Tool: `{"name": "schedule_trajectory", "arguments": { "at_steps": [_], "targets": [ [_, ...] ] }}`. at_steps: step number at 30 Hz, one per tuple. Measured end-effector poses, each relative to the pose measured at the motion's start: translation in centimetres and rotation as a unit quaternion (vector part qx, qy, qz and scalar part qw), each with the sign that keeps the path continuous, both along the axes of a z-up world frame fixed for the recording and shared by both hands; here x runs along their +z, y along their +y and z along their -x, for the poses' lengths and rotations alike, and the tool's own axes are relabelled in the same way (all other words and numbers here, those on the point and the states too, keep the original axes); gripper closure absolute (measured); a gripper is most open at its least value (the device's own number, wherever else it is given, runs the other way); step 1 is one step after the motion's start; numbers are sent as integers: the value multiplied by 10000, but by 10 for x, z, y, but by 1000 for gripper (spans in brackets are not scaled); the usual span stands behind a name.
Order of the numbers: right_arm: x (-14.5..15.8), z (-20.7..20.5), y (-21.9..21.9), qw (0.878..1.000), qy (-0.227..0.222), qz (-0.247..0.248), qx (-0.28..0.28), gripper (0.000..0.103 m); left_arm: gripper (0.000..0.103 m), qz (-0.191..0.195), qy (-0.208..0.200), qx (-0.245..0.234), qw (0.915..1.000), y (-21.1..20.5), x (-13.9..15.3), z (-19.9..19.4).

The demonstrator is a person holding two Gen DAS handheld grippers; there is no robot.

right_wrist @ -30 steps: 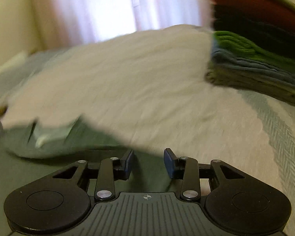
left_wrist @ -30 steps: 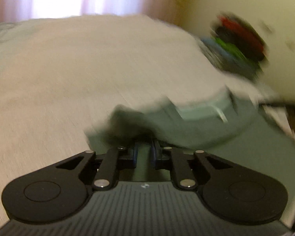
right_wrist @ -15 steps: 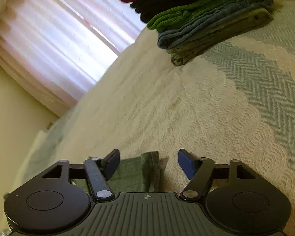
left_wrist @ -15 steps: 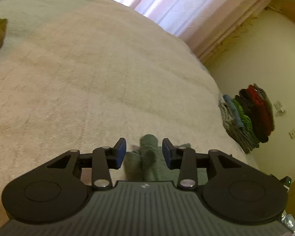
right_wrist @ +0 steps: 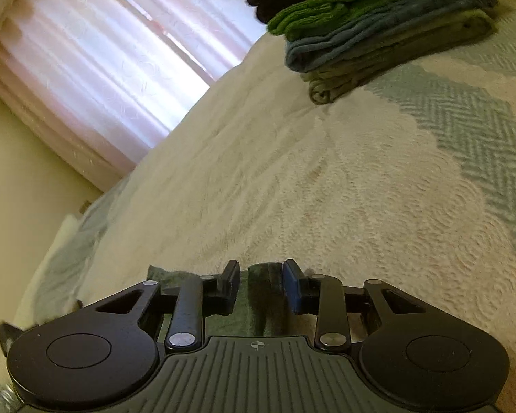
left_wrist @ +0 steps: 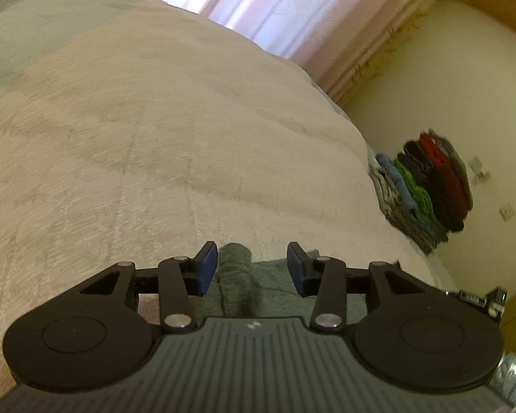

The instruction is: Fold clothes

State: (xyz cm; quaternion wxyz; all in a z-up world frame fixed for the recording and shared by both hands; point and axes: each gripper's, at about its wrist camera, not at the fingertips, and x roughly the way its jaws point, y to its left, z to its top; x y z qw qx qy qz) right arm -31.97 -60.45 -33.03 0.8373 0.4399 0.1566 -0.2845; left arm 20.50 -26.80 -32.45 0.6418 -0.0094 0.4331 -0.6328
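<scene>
Straddling a raised fold of the grey-green garment (left_wrist: 237, 275), your left gripper (left_wrist: 252, 268) stood with its jaws parted wide; the blue-faced fingers (left_wrist: 206, 268) flanked the ridge of cloth, and the one on the right of the view stood clear of it. Your right gripper (right_wrist: 261, 285) was likewise apart, though at a narrower gap, with a doubled edge of the same garment (right_wrist: 266, 292) between its pads (right_wrist: 292, 287); whether the pads touched the cloth could not be told from that view. Neither gripper was clamped on the fabric.

Around the grippers lay the cream bedspread (left_wrist: 154, 137), textured and bare across the middle of the bed, with a pale green herringbone border (right_wrist: 481, 130) toward its edge. Nothing lay between the grippers and the open stretch of bedspread ahead. A stack of folded clothes (right_wrist: 378, 34) sat well apart from the garment, near the bed's far side: olive and grey pieces at the bottom, then blue, bright green, black and red above. In the left view the same stack (left_wrist: 426, 189) stood against a yellow wall (left_wrist: 464, 86). Pink curtains (right_wrist: 103, 69) hung behind the bed, lit from outside.

The garment lay flat on the near part of the bedspread, directly under both grippers, dull grey-green, soft and thick, gathered into one upright crease at each gripper.
</scene>
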Motion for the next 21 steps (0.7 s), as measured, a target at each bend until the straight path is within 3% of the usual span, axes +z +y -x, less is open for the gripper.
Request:
{"name": "schedule_trajectory", "arguments": {
  "at_steps": [2, 4, 6, 7, 11, 14, 16, 19, 21],
  "targets": [
    [2, -4, 4, 9998, 94, 152, 70, 94, 66, -31, -93, -88, 9999, -4, 0, 4],
    [5, -3, 9, 9995, 109, 303, 63, 100, 70, -41, -158, -174, 9997, -6, 0, 6],
    [8, -1, 12, 9990, 61, 441, 62, 100, 87, -96, -288, -252, 9992, -8, 0, 7],
    [10, -1, 14, 9987, 53, 500, 68, 100, 103, -131, -355, -293, 9989, -9, -1, 8],
    [21, -2, 20, 9971, 90, 756, 67, 101, 103, -39, -715, -258, 9971, -4, 3, 11],
    [31, -1, 24, 9958, -10, 914, 68, 101, 103, 246, -700, -145, 9971, 5, 9, 9],
    [34, -4, 24, 9957, 17, 927, 80, 101, 103, 240, -594, -103, 9979, 7, 10, 6],
    [33, -8, 22, 9959, 124, 894, 68, 101, 64, 116, -219, -2, 9997, 4, 0, 1],
    [30, -8, 21, 9964, 125, 833, 18, 101, 65, 65, -154, -14, 9999, 0, -5, 2]
  ]
}}
